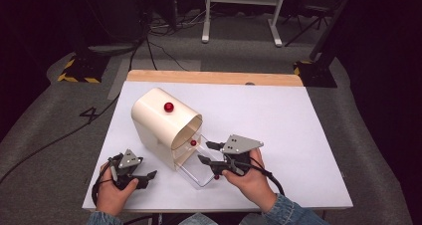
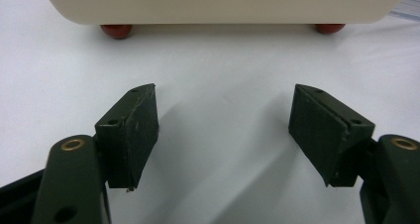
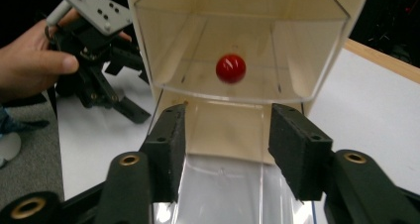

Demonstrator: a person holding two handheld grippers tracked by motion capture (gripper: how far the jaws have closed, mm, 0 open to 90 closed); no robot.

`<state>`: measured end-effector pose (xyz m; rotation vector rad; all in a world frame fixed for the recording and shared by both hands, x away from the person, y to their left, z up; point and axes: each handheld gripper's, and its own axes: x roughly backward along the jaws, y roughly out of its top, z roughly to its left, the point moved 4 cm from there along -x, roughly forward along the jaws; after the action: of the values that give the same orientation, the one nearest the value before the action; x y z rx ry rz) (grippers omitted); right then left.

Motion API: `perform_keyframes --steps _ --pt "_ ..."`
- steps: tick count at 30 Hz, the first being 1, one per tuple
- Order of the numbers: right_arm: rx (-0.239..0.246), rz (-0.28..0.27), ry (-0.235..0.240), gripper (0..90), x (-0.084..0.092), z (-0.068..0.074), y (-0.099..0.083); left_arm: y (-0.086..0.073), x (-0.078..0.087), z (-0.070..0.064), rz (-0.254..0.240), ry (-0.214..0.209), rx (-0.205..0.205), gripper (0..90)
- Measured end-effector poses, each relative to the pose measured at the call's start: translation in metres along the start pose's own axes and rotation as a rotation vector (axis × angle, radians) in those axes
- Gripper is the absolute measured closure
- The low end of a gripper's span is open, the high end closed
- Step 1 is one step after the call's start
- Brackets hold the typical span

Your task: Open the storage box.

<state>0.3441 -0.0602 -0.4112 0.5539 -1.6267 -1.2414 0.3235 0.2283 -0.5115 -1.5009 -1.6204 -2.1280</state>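
A cream, round-topped box (image 1: 159, 123) lies on the white table with a red knob (image 1: 168, 107) on its top. Its open end faces me, and a clear tray (image 1: 201, 171) sticks out of it. A red ball (image 3: 231, 68) shows inside the opening (image 1: 193, 143); whether it is fixed there I cannot tell. My right gripper (image 1: 204, 152) is open just above the clear tray (image 3: 223, 194), its jaws pointing into the box (image 3: 237, 45). My left gripper (image 1: 149, 176) rests open on the table beside the box, nothing between its fingers (image 2: 131, 130).
In the left gripper view the box's cream side (image 2: 223, 3) stands on red feet (image 2: 116, 30) just ahead of the jaws. A wooden strip (image 1: 214, 77) edges the table's far side. Cables and stand legs (image 1: 239, 36) lie on the floor beyond.
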Motion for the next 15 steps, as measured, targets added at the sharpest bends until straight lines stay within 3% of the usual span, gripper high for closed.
perform_keyframes --steps 4,10,14,15 --pt "-0.005 -0.011 0.006 55.4 -0.008 0.0 0.004 0.0 0.0 0.0 -0.001 0.003 -0.006 27.8" --pt "0.009 -0.02 -0.013 67.7 -0.024 -0.002 0.009 -0.001 0.0 -0.001 -0.003 0.007 -0.01 27.8" --pt "0.022 -0.013 -0.033 69.8 -0.026 -0.003 0.009 -0.001 0.0 -0.001 -0.003 0.008 -0.011 27.8" --pt "0.028 -0.02 -0.035 74.0 -0.025 -0.002 0.01 -0.001 0.0 -0.001 -0.003 0.008 -0.011 27.8"
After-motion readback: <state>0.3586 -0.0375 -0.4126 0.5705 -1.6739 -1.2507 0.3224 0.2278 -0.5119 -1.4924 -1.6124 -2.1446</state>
